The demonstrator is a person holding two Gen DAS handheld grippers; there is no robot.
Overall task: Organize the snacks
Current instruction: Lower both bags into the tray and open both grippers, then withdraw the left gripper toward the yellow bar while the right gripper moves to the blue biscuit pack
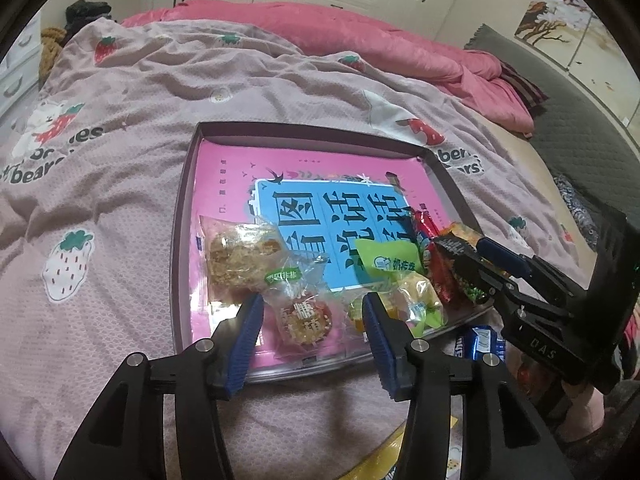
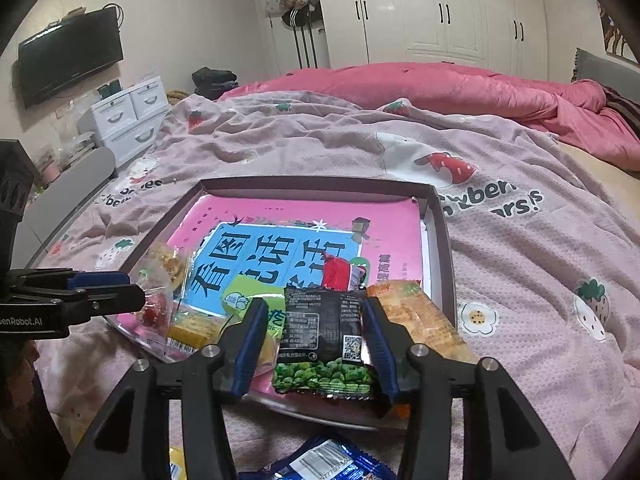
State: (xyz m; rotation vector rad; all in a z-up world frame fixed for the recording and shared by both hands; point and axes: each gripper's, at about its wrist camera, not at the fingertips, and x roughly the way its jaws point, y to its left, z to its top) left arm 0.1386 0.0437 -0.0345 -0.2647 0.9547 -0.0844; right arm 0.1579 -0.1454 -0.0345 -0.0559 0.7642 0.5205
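Left gripper [image 1: 312,340] open, jaws flanking a round candy [image 1: 306,318] at the tray's [image 1: 182,216] 6 o'clock edge, not pinching it. Right gripper [image 2: 316,344] open around the black pea packet [image 2: 324,344], pads look clear. Most snacks lie heaped in the tray's near half; blue packet [image 2: 320,460] outside at 6 o'clock. Roughly midway; far half bare.

A: Where is room being left in the tray [image 1: 182,216]?

B: The far half is being kept bare; only the pink book [image 1: 232,168] is lying flat there. The near edge is being crowded by snack packets [image 1: 240,260].

A: And beside it?

B: The quilt [image 1: 120,184] at the left is being left open; the right gripper [image 1: 480,264] is blocking the right corner.
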